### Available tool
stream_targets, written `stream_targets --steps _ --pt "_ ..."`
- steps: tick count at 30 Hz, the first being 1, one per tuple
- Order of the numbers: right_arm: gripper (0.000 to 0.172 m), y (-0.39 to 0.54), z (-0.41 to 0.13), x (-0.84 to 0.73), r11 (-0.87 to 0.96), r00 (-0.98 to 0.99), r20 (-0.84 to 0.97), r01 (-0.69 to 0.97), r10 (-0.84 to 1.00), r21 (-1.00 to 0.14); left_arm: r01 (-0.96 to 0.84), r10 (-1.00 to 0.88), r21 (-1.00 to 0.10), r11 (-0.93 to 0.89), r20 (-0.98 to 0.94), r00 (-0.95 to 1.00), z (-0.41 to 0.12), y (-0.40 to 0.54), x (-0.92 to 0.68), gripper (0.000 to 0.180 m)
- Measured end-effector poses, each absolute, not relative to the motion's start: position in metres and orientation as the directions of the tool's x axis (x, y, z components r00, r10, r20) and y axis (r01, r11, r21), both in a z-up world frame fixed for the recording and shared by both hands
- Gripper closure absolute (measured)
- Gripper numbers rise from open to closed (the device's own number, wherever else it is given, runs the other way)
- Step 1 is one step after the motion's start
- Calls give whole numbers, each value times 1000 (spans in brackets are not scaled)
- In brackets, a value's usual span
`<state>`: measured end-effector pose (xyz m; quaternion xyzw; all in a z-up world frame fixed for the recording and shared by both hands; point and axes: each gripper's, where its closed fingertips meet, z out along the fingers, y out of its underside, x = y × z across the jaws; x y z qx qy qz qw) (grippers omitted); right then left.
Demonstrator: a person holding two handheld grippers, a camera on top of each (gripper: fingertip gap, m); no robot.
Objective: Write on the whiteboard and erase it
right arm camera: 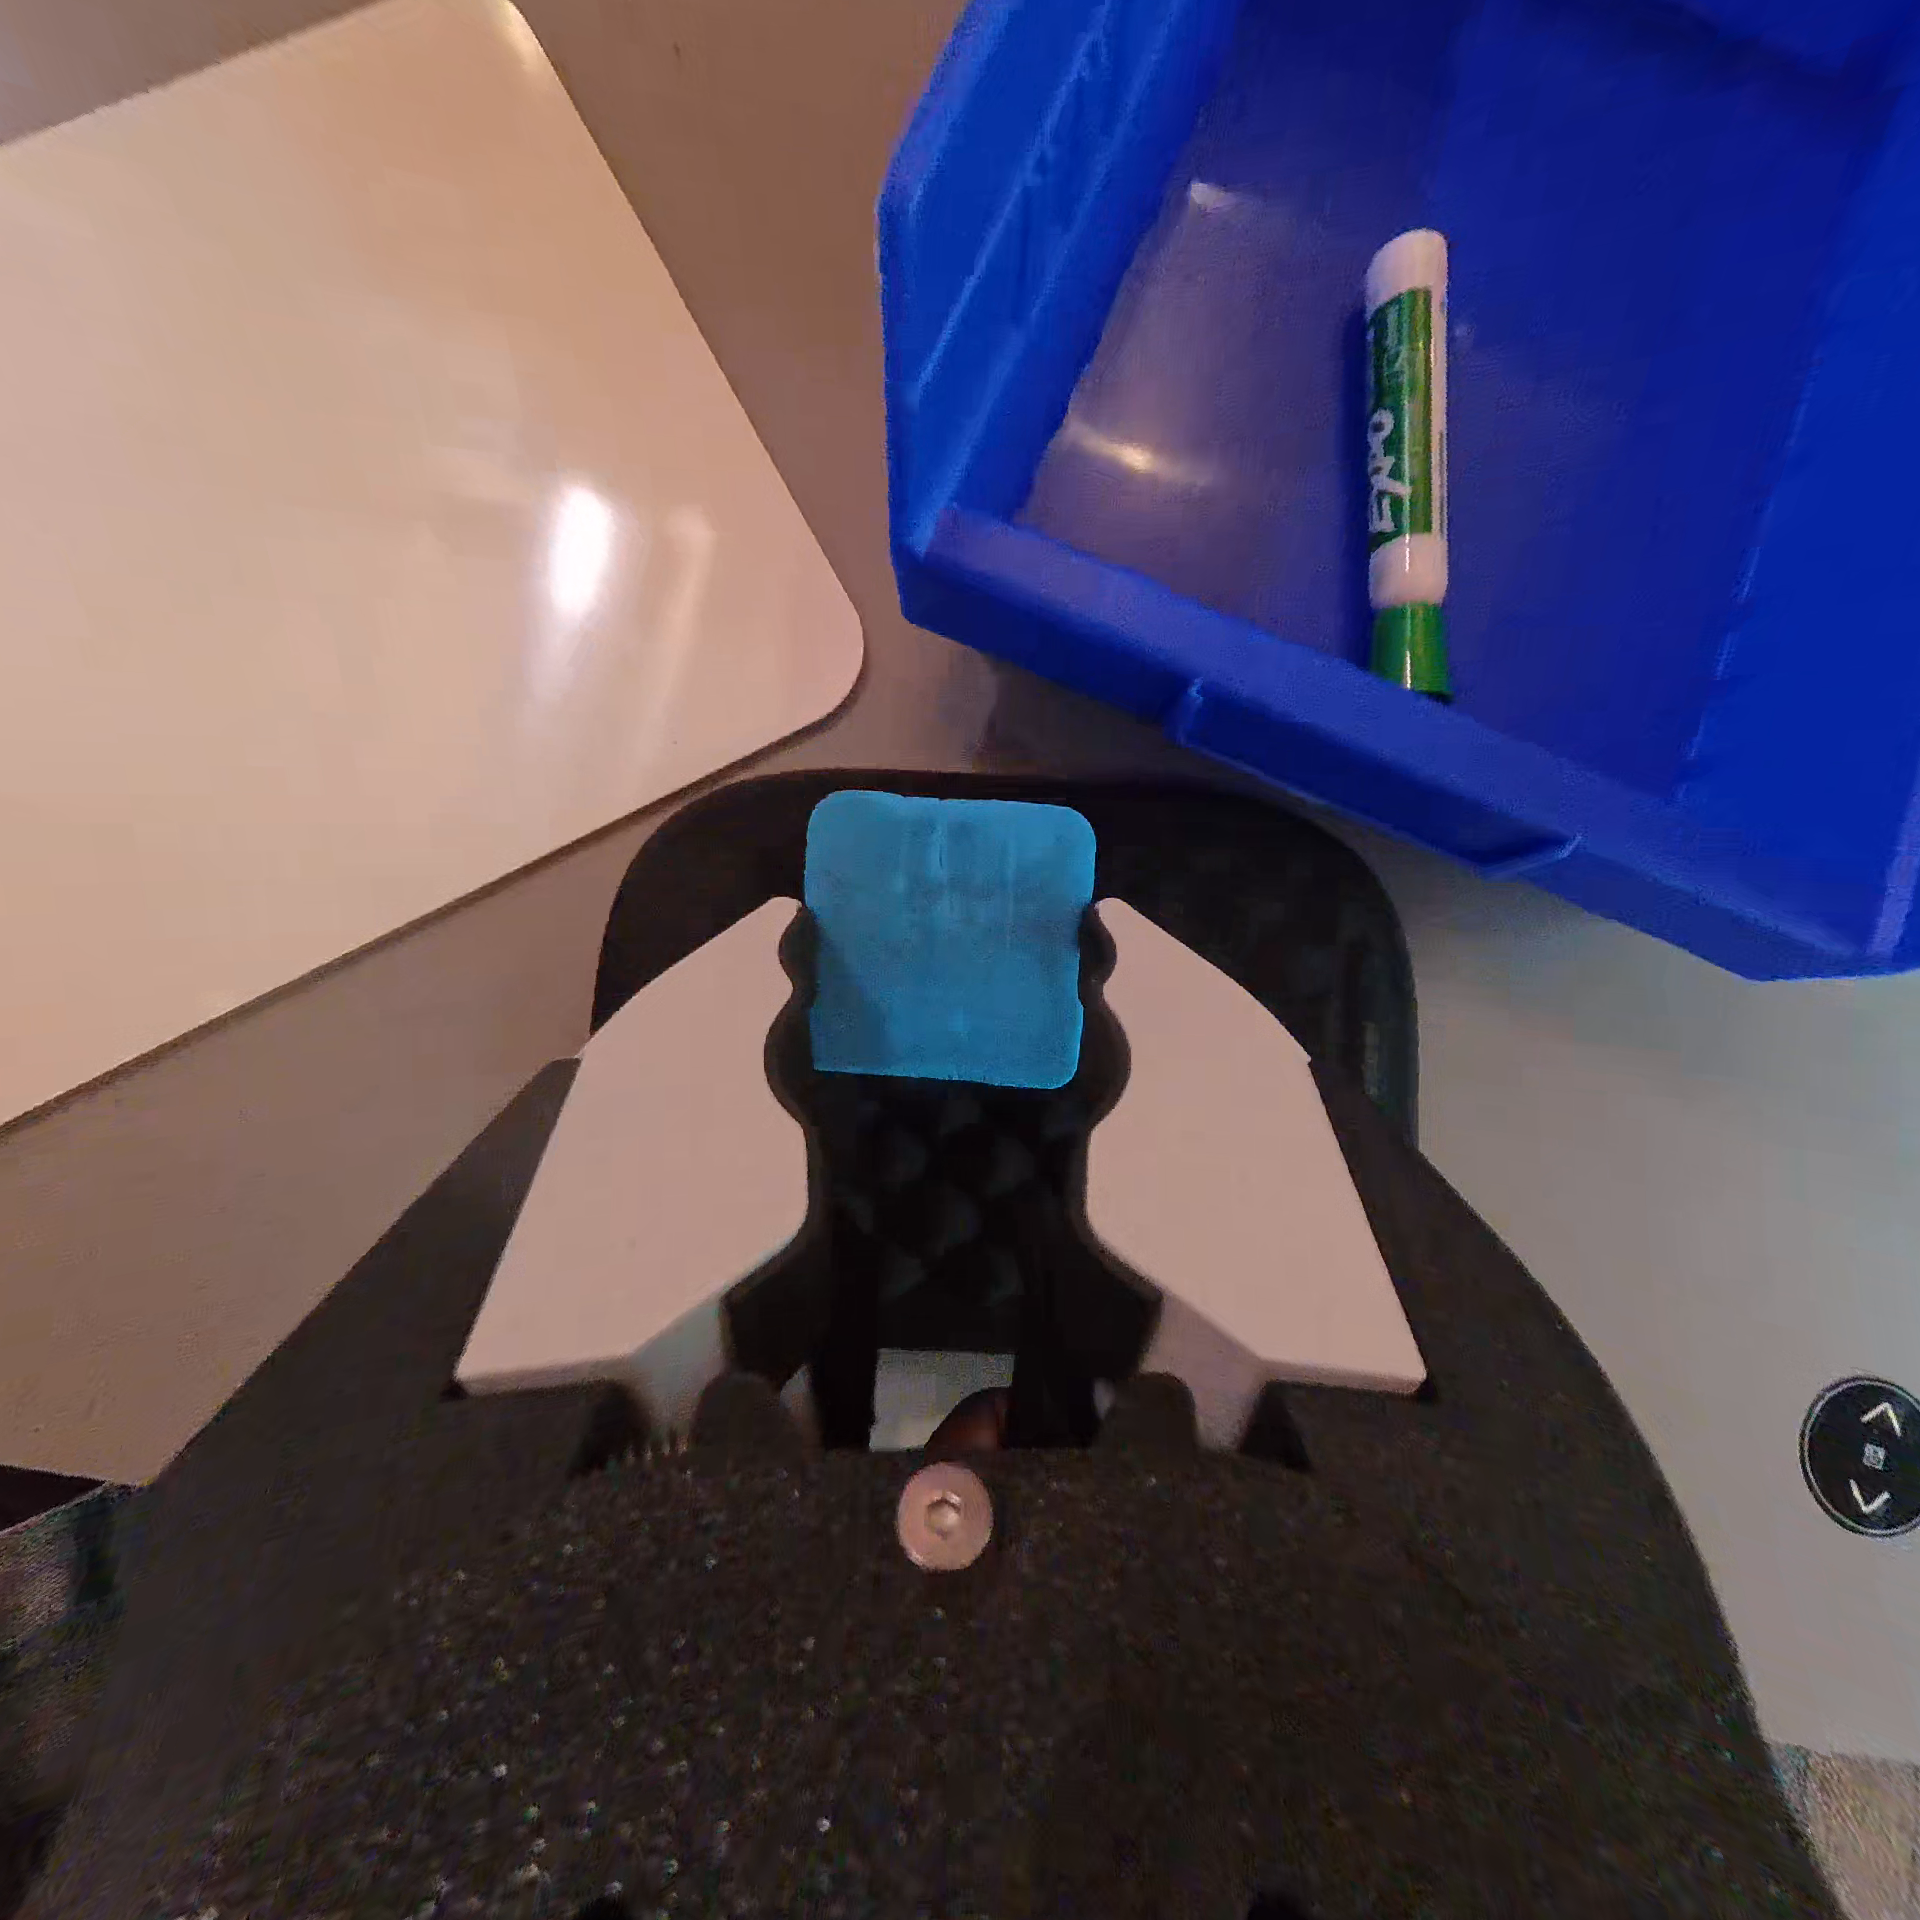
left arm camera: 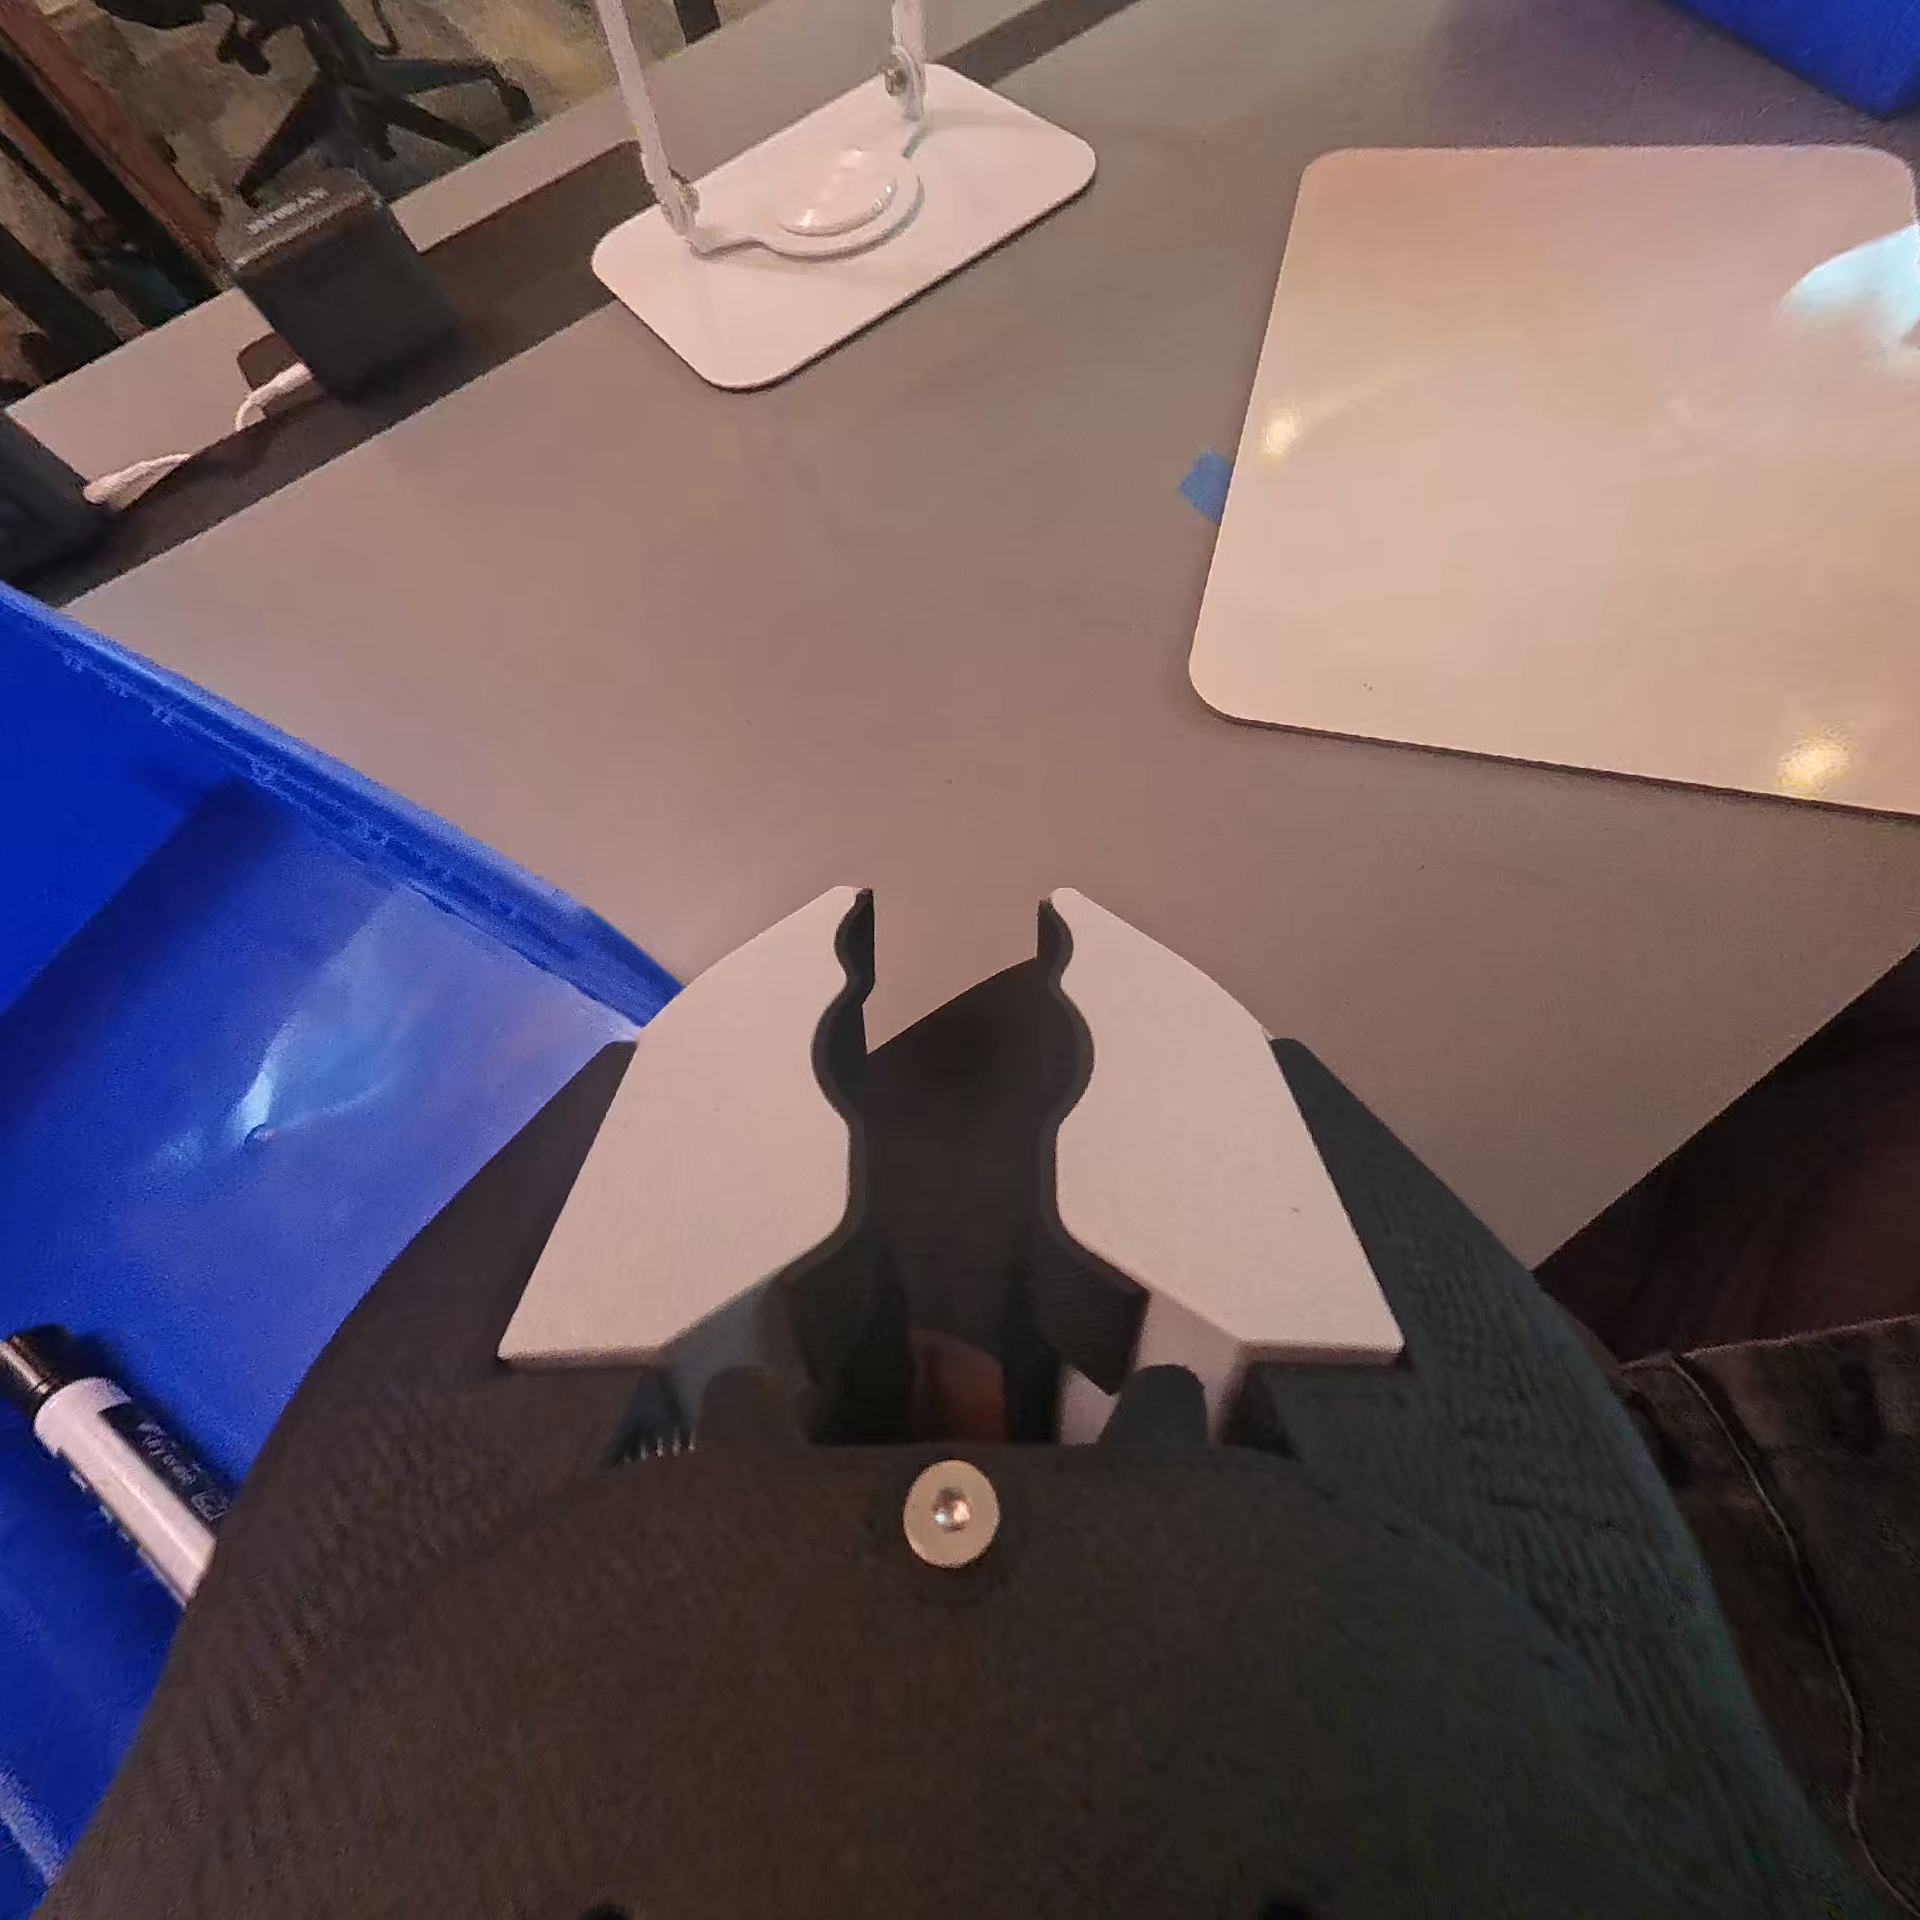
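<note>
The white whiteboard [left arm camera: 1579, 447] lies flat on the grey table, ahead and to the right of my left gripper [left arm camera: 956, 914]. That gripper is open and empty, low over the table. A blue bin [left arm camera: 208, 997] at its left holds a white marker with a black cap [left arm camera: 104, 1455]. In the right wrist view the whiteboard [right arm camera: 343, 499] lies at the left and looks blank. My right gripper [right arm camera: 948, 914] is shut on an eraser with a blue grip block [right arm camera: 951, 966] and a wide black base. Another blue bin [right arm camera: 1299, 644] at the upper right holds a green marker [right arm camera: 1405, 457].
A white stand base [left arm camera: 842, 218] and a black box [left arm camera: 343, 291] stand at the far side of the table. Blue tape [left arm camera: 1210, 483] sticks out by the whiteboard's left edge. A round black control button [right arm camera: 1865, 1455] sits at the right. A person's dark trouser leg [left arm camera: 1787, 1507] is at the lower right. One gripper's finger ends stand about 55 centimetres off the other's. My right gripper's tips are some 20 centimetres from the round black control button [right arm camera: 1865, 1455].
</note>
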<state>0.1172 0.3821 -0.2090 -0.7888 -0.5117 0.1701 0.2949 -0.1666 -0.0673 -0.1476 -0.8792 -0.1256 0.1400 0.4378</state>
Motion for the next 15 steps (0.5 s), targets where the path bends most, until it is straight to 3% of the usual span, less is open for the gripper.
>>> stream_targets --steps 6,7,11,15 --pt "120 382 -217 121 -344 435 -16 688 900 -639 119 408 -822 -557 -146 901 -136 -88 -183 141" --pt "106 384 -214 121 -341 444 -10 673 896 -656 121 421 -821 -558 -154 894 -134 -93 -187 140" --pt "90 384 -186 116 -277 437 -6 559 899 -782 169 524 -807 -566 -194 829 -125 -126 -211 134" --pt "90 376 -149 111 -229 403 -65 374 913 -899 248 637 -784 -569 -230 736 -113 -169 -243 132"
